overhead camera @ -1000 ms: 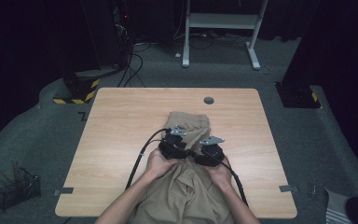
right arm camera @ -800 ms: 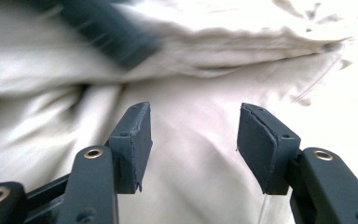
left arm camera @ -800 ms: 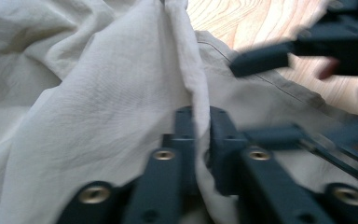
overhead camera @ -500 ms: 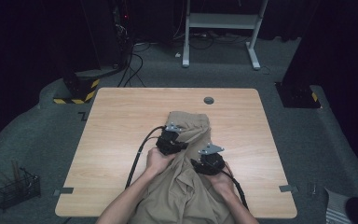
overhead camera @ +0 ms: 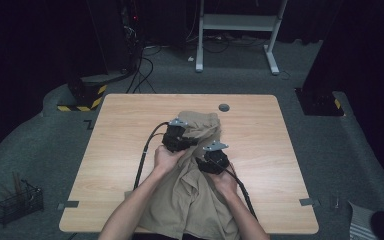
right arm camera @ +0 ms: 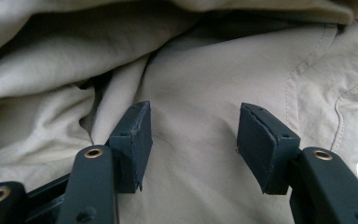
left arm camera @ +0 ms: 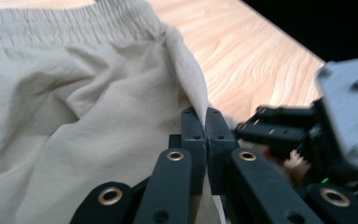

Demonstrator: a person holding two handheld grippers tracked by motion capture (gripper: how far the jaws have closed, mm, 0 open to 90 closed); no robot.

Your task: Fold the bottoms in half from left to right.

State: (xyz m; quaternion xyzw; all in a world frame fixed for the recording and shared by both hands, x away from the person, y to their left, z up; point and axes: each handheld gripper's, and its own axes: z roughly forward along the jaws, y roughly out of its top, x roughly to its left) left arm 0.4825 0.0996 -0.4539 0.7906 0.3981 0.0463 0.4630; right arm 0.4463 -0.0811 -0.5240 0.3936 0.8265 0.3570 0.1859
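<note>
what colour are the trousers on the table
Plain beige trousers of thin cloth, clearest in the left gripper view.

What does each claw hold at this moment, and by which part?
The left claw pinches a fold of the beige fabric trousers near the elastic waistband. The right claw stands open over the cloth, holding nothing.

Bare table (overhead camera: 130, 150) both sides of shorts (overhead camera: 200, 200); small grommet (overhead camera: 224, 107) beyond.
</note>
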